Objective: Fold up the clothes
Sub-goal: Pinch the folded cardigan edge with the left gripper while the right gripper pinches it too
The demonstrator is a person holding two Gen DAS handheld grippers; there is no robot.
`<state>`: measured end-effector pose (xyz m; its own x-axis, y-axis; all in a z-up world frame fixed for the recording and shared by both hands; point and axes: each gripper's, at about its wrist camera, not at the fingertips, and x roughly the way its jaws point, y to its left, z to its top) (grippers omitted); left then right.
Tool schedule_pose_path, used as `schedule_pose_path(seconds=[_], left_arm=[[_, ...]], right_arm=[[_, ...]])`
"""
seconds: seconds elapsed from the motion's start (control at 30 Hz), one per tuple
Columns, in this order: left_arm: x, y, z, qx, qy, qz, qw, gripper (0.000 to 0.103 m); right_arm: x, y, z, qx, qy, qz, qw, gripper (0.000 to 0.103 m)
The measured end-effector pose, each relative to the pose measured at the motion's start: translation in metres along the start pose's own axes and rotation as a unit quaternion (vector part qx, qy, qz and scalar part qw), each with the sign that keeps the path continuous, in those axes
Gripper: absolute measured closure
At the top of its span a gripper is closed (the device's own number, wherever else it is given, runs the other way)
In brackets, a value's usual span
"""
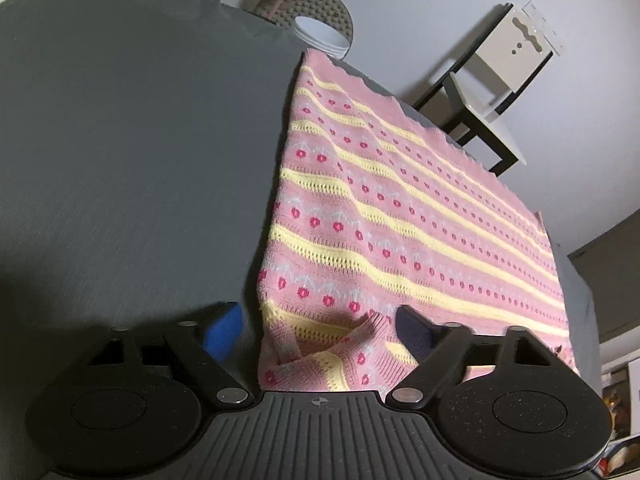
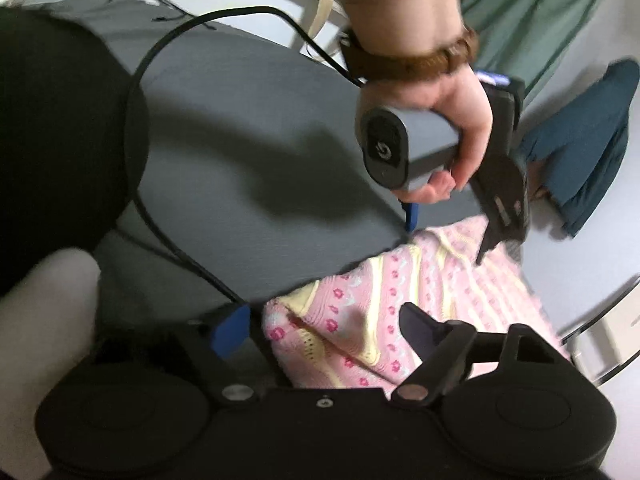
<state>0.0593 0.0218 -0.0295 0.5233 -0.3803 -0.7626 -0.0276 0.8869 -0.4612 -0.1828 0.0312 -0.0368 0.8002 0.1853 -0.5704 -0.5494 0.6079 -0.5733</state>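
Observation:
A pink knit sweater (image 1: 400, 208) with yellow stripes and red dots lies flat on the grey table (image 1: 120, 140), along its right side. My left gripper (image 1: 318, 332) is open at the sweater's near edge, where a folded ribbed part bunches between its fingers. In the right wrist view, the sweater (image 2: 400, 292) runs away from my right gripper (image 2: 326, 328), which is open with a sweater corner between its fingers. A hand (image 2: 460, 128) holds the left gripper (image 2: 448, 236) over the sweater's far end, jaws apart.
Past the table's far edge stand a round stool with stacked white plates (image 1: 320, 34) and a white chair (image 1: 492, 92). A black cable (image 2: 136, 120) loops across the table. A teal garment (image 2: 580, 140) lies on the floor, and a large black shape (image 2: 52, 140) fills the left.

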Motion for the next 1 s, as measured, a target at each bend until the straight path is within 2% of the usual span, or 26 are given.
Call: schedule_pose_path(seconds=[0.03, 0.1, 0.13, 0.2, 0.3, 0.43, 0.57, 0.73, 0.9, 1.0], left_arm=[[-0.001, 0.001, -0.001, -0.003, 0.005, -0.003, 1.0, 0.042], [0.0, 0.001, 0.0, -0.004, 0.002, 0.0, 1.0, 0.043], [0.0, 0.001, 0.0, -0.002, 0.0, 0.002, 1.0, 0.046], [0.0, 0.003, 0.001, -0.011, -0.005, 0.006, 0.9999, 0.053], [0.001, 0.009, 0.002, -0.031, -0.012, 0.01, 0.9994, 0.068], [0.0, 0.014, -0.001, -0.046, -0.022, 0.009, 0.9987, 0.094], [-0.008, 0.016, -0.004, -0.068, -0.034, 0.004, 0.9971, 0.097], [-0.02, -0.006, 0.002, -0.046, -0.035, -0.001, 0.9983, 0.098], [-0.027, -0.05, 0.012, -0.01, -0.034, -0.032, 0.9988, 0.098], [-0.024, -0.085, 0.016, 0.016, -0.028, -0.052, 0.9981, 0.098]], right_arm=[[-0.001, 0.004, -0.001, -0.008, -0.002, -0.008, 1.0, 0.037], [0.0, 0.01, -0.002, -0.023, 0.0, -0.027, 0.999, 0.044], [0.001, 0.013, -0.003, -0.031, 0.001, -0.036, 0.999, 0.045], [0.001, 0.02, -0.003, -0.045, -0.001, -0.051, 0.998, 0.055], [0.003, 0.024, -0.003, -0.047, 0.003, -0.059, 0.997, 0.072], [0.002, 0.022, 0.001, -0.039, 0.0, -0.068, 0.997, 0.079], [-0.01, 0.01, 0.008, -0.011, 0.002, -0.06, 0.998, 0.08], [-0.03, -0.029, 0.002, 0.076, 0.007, -0.055, 0.996, 0.083], [-0.051, -0.069, -0.004, 0.164, 0.012, -0.051, 0.985, 0.085], [-0.062, -0.094, -0.012, 0.227, 0.023, -0.047, 0.973, 0.085]])
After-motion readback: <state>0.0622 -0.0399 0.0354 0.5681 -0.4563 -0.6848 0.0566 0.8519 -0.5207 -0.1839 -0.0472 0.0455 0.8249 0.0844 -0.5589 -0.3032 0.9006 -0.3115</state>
